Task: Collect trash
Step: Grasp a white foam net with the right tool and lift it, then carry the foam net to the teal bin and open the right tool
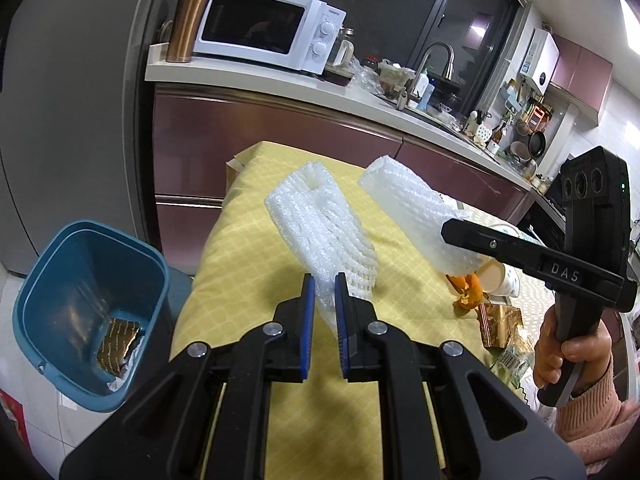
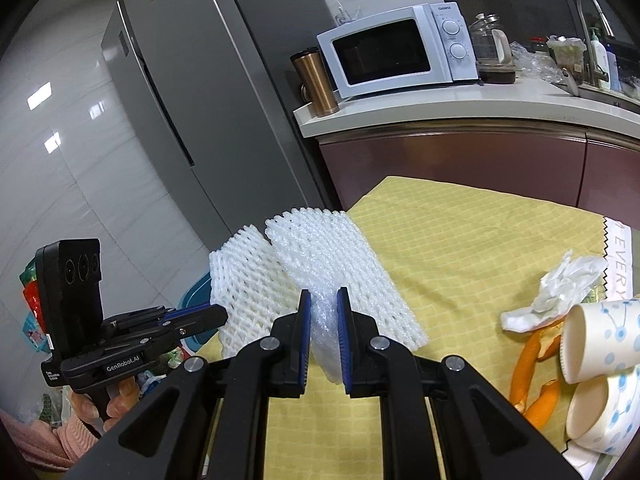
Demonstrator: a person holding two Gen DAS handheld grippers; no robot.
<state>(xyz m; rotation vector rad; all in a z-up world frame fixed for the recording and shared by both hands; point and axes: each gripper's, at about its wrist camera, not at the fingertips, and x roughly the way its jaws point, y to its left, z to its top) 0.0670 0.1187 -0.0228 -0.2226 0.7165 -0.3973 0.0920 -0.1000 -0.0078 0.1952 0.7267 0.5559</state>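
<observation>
In the left wrist view, the left gripper (image 1: 324,300) is clamped on the near end of a white foam net sleeve (image 1: 320,224), lifted above the yellow tablecloth (image 1: 248,248). To the right, the right gripper (image 1: 452,232) carries a second foam sleeve (image 1: 412,216). The blue bin (image 1: 52,312) stands at the left beside the table, a brown wrapper (image 1: 118,344) already inside.

In the right wrist view, the right gripper (image 2: 324,316) pinches its foam sleeve (image 2: 332,256) by the near end; the left gripper (image 2: 216,316) shows at the left, with its sleeve (image 2: 240,280) just beside. Orange peel (image 2: 532,352), paper cups (image 2: 596,344) and a crumpled tissue (image 2: 560,288) remain on the cloth at the right.

The step in hand looks like carrying both sleeves to the bin. Next, each gripper should swing left over the bin's opening and release; the foam is light and may cling.
</observation>
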